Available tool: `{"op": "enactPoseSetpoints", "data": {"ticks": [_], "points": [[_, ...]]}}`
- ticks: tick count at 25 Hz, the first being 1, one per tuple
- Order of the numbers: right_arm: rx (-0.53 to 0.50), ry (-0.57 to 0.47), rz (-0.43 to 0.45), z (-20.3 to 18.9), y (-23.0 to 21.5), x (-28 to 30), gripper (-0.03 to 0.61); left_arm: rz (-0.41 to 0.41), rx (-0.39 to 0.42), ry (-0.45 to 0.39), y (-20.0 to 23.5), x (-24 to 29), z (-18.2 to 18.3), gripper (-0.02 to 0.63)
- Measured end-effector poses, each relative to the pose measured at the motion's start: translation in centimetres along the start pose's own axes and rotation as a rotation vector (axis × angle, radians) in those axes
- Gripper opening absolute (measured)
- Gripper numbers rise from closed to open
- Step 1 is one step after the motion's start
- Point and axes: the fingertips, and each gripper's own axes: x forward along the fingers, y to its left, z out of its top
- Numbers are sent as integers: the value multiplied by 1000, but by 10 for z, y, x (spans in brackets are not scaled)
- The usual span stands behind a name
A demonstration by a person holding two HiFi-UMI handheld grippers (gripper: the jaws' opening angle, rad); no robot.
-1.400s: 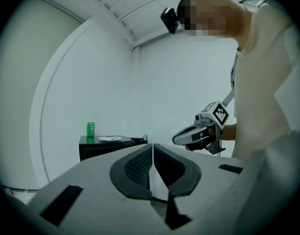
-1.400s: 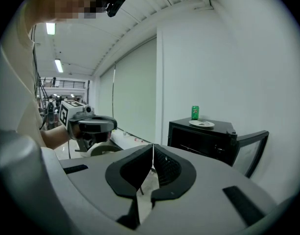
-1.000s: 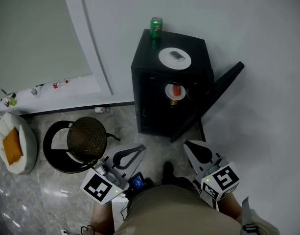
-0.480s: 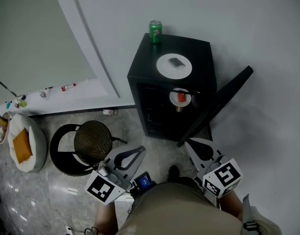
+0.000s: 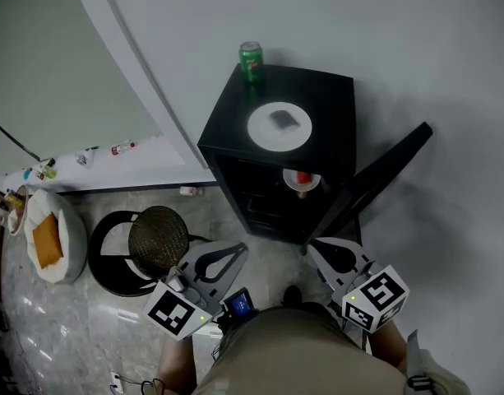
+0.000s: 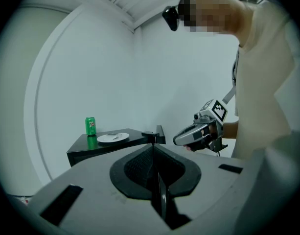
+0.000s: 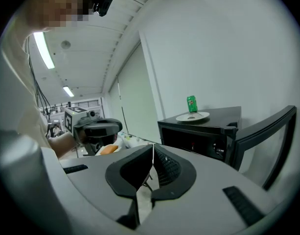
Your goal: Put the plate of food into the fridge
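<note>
1. The fridge (image 5: 327,105) is a small black box on the floor (image 5: 87,327) against a white wall. Its door (image 5: 375,183) stands wide open, swung out to the right in the head view.
2. The plate (image 5: 279,126) lies flat on the fridge's top, about midway between its left and right edges, outside the fridge. A small dark piece of food (image 5: 282,121) sits near the plate's middle.
3. A green can (image 5: 251,62) stands upright at the far left corner of the fridge's top, apart from the plate.
4. Inside the open fridge, near the front edge of a shelf, a small white dish (image 5: 302,181) holds something red. What it is cannot be told.
5. The left gripper (image 5: 238,250) is held low in front of the person, well short of the fridge. In the left gripper view its fingers (image 6: 135,166) are pressed together with nothing between them, and they point toward the fridge's top.
6. The right gripper (image 5: 316,248) is held at about the same height on the other side. Its fingers (image 7: 170,169) are likewise clenched on nothing. In the head view its tip lies just below the lower end of the open door.
7. A round black stool (image 5: 157,235) with a woven seat stands on the floor to the left of the fridge. Farther left lies a white cushion (image 5: 61,245) with something orange on it.
</note>
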Motion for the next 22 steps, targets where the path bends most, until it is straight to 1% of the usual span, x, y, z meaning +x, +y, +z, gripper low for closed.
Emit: {"op": "enactPoseSetpoints", "data": {"ticks": [3,7,12,15,19,22], "points": [[27,1,28,-3,-17,-3,21,3,2,7,1,18,7,17],[30,-12,54,-1,-33,-8,21,25,57,44,8,40,13,17],[34,-12,70,-1,-48,-16,21,82,67,55,16,59,13,17],[39,-7,86,-1,-53,-18,21,82,69,59,18,69,16,17],[39,-2,92,-3,-61,-17,21,86,124,77,27,83,20,17],[40,-8,97,-1,-62,-14,22,80,150,76,35,91,22,17]]}}
